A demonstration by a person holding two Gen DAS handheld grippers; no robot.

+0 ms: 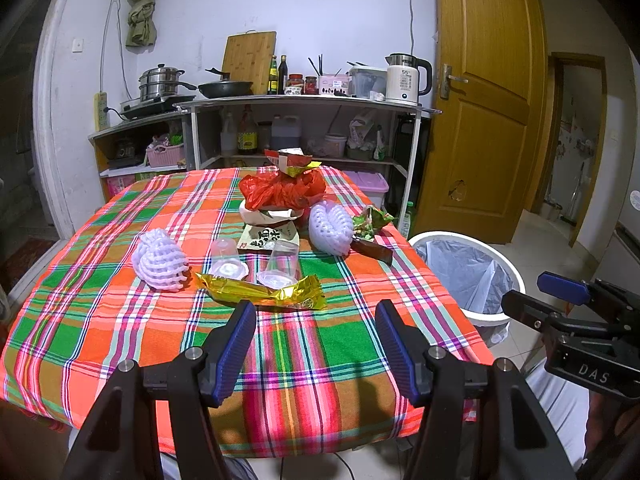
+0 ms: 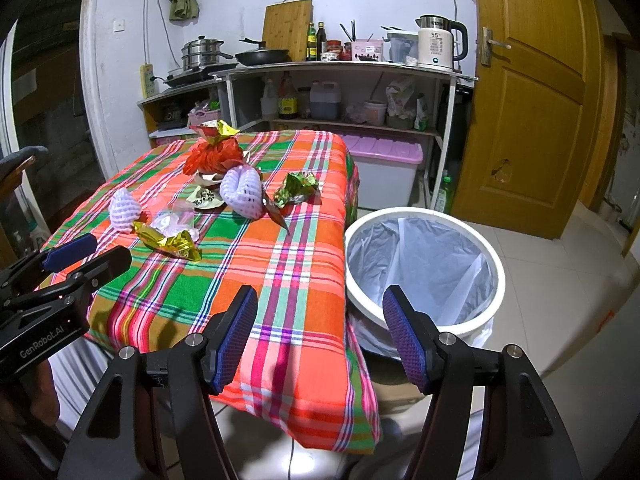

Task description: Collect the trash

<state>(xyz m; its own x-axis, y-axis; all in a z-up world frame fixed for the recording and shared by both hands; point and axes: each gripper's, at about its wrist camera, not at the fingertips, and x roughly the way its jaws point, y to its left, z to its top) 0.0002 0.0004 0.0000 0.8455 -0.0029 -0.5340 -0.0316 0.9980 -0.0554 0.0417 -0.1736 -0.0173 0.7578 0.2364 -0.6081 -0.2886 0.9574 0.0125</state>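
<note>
So the trash is all scattered on the plaid tablecloth (image 1: pixel 120 320) — closest to the near edge is a crinkled gold foil wrapper (image 1: pixel 264 292), shiny and twisted flat. Right behind it sit two clear plastic cups (image 1: pixel 228 258), upside down. Left of those is a white foam fruit net (image 1: pixel 160 260), and a second foam net (image 1: pixel 330 224) lies further back on the right, next to a crumpled green wrapper (image 1: pixel 370 220). Toward the far end of the table there's a bunched-up red plastic bag (image 1: pixel 280 192) with a red-and-yellow packet (image 1: pixel 292 160) perched on top.

Left gripper (image 1: pixel 316 344) hangs over the near edge of the cloth, jaws wide apart, holding nothing. Right gripper (image 2: pixel 320 332) — same deal, spread wide and empty, over the table's corner beside the white bin (image 2: pixel 424 264) with its clear liner.
</note>
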